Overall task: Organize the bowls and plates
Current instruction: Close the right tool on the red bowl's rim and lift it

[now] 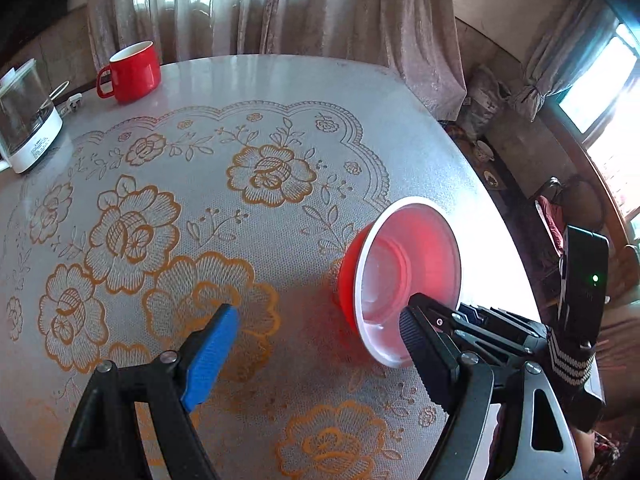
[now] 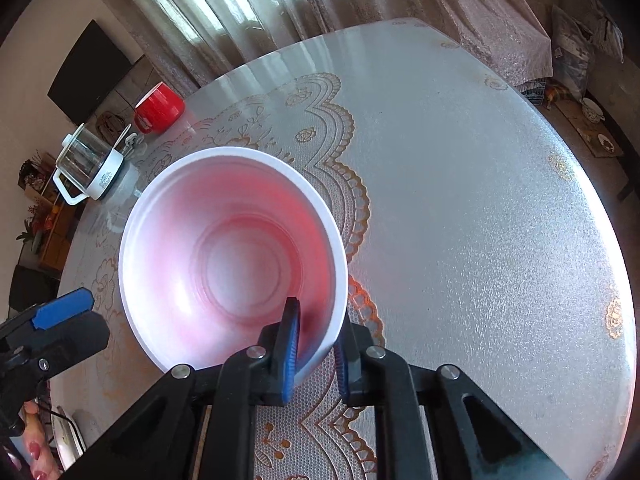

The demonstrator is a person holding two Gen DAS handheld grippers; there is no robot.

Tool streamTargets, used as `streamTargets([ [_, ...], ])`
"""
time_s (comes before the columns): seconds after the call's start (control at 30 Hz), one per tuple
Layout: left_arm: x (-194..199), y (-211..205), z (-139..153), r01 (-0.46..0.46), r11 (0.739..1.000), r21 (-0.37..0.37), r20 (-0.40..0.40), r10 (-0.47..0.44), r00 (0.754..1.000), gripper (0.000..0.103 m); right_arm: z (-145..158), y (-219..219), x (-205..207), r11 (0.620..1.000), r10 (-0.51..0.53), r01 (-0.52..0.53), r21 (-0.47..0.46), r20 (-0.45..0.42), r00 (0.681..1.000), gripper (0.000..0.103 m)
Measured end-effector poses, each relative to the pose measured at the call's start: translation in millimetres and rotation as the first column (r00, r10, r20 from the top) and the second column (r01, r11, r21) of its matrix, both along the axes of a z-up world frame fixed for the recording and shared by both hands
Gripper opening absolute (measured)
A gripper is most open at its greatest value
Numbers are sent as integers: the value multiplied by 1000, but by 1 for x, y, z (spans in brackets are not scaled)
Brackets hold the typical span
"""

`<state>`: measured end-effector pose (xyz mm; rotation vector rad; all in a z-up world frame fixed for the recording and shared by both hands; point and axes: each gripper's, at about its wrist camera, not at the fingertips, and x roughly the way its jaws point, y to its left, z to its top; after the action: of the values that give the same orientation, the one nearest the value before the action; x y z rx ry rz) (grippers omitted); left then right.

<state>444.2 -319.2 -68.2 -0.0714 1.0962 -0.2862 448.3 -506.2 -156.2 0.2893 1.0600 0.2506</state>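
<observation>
Clamped tight on the near rim of a red plastic bowl with a white inside [image 2: 224, 248], the right gripper [image 2: 316, 344] has one blue-padded finger [image 2: 290, 344] inside the wall and the other outside it, the rim pinched between them. Seen from the left wrist camera, that bowl [image 1: 404, 276] is tipped on its side toward the right edge of the table, its mouth facing the black fingers that hold its lower lip, its red outer wall just above the tablecloth; whether it touches the cloth cannot be told. Well to the left of the bowl, the left gripper [image 1: 320, 322] stands wide apart with nothing between its fingers, one blue pad [image 1: 212, 356] over an orange flower in the print. From the right wrist camera, the left gripper [image 2: 60, 320] shows at the left edge, apart from the bowl. A round table under a frosted clear cover and a white lace-pattern cloth with orange roses [image 1: 280, 92] carries the scene. At the far left of the table stand a red ceramic mug with a white inside [image 1: 132, 70] and a clear glass kettle on a white base [image 1: 26, 120], near each other. Pale curtains [image 1: 240, 4] hang behind the table.
</observation>
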Motion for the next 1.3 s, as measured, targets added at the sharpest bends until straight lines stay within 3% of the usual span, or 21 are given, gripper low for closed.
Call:
streamTargets([
  [0.17, 15, -9, -9, 18, 1000, -8, -7, -18, 1000, 73, 1, 1, -4, 1000, 14, -14, -6, 7, 1000, 15],
  [0.23, 18, -15, -11, 43, 999, 12, -5, -43, 999, 58, 1, 4, -4, 1000, 21, -21, -10, 9, 1000, 15],
  [0.53, 17, -22, -30, 94, 993, 76, -40, -91, 995, 13, 1, 10, -4, 1000, 24, -24, 2, 13, 1000, 15],
  [0.63, 15, -23, -31, 108, 991, 83, -38, -105, 994, 8, 2, 12, -5, 1000, 24, -24, 3, 17, 1000, 15],
  [1.3, -51, -9, -15, 122, 991, 50, -44, -120, 992, 8, 17, 13, -53, 998, 7, -9, 59, 31, 999, 11],
])
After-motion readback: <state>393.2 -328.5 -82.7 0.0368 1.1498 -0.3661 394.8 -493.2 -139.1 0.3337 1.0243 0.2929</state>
